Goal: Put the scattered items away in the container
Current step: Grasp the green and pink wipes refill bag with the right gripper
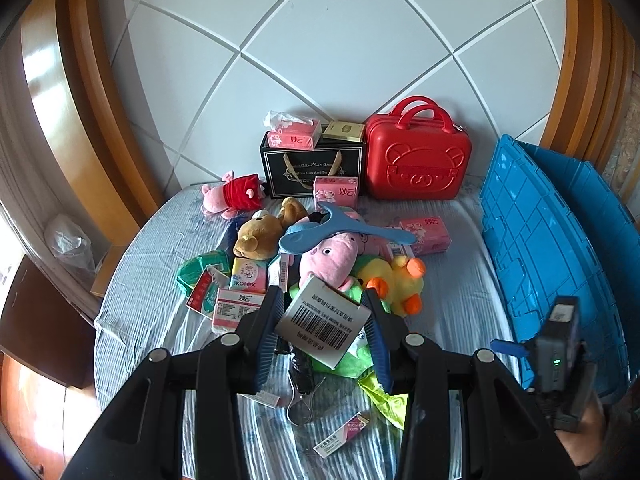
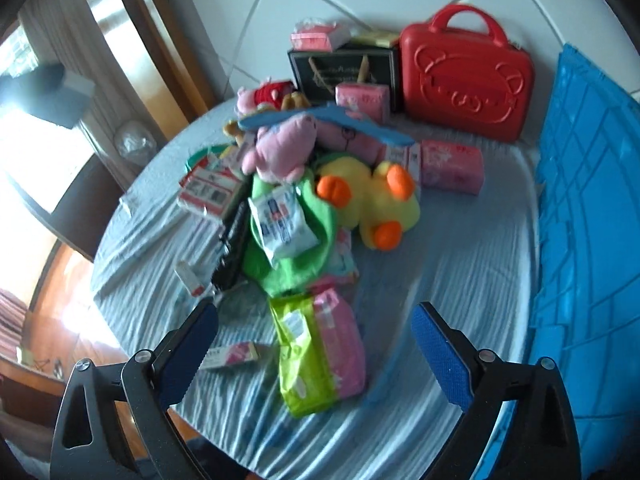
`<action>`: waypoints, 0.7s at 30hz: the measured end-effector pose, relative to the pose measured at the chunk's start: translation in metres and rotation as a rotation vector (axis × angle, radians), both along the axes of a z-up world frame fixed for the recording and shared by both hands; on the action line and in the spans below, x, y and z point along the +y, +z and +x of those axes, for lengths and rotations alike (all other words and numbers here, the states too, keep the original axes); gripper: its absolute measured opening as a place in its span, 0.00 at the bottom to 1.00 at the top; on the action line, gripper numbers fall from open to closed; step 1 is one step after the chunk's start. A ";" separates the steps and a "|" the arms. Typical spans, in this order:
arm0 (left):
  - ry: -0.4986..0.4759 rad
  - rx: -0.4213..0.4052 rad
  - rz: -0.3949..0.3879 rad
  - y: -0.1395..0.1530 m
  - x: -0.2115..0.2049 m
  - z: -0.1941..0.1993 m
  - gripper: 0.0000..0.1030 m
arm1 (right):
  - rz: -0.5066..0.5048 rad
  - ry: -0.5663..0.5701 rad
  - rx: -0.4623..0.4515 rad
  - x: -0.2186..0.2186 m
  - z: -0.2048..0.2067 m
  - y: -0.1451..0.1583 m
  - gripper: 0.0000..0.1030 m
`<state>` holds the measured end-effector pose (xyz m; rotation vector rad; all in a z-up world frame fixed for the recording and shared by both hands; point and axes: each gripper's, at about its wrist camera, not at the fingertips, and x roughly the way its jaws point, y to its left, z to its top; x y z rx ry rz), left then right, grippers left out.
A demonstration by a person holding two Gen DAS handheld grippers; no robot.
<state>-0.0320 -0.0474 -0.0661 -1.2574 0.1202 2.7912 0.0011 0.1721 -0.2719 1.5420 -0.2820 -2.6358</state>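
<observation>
the left gripper (image 1: 326,330) pinched a white cardboard box with a black barcode (image 1: 326,322) above the pile of plush toys on the blue striped bedsheet (image 1: 152,304). the right gripper (image 2: 314,342) hung with fingers spread wide and empty over a green-and-pink plastic packet (image 2: 320,354), the blue plastic crate (image 2: 588,216) at the bed's right edge.

White quilted headboard (image 1: 340,40), wooden floor (image 2: 68,300)

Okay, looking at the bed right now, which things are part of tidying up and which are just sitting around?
Part of the job:
- blue crate
- white barcode box, gripped in the left gripper
- yellow duck
- pink pig plush
- green-pink packet
- open right gripper

Lying about:
- red case
- black gift bag
</observation>
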 end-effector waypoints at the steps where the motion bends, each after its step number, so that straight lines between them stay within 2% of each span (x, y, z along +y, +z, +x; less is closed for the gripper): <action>1: 0.003 -0.006 -0.004 -0.002 -0.003 0.000 0.39 | 0.007 0.013 -0.032 -0.004 -0.003 -0.018 0.95; 5: 0.015 -0.023 -0.024 -0.008 -0.016 0.004 0.39 | 0.070 0.079 -0.139 -0.025 -0.012 -0.080 0.95; 11: 0.038 -0.042 -0.041 -0.012 -0.034 0.010 0.39 | 0.210 0.143 -0.239 -0.049 -0.024 -0.144 0.97; 15: 0.051 -0.048 -0.052 -0.013 -0.043 0.015 0.39 | 0.231 0.163 -0.278 -0.054 -0.030 -0.173 0.97; 16: 0.055 -0.049 -0.054 -0.014 -0.045 0.016 0.39 | 0.245 0.174 -0.280 -0.056 -0.030 -0.178 1.00; 21: 0.065 -0.056 -0.058 -0.016 -0.053 0.021 0.39 | 0.284 0.187 -0.283 -0.059 -0.031 -0.194 1.00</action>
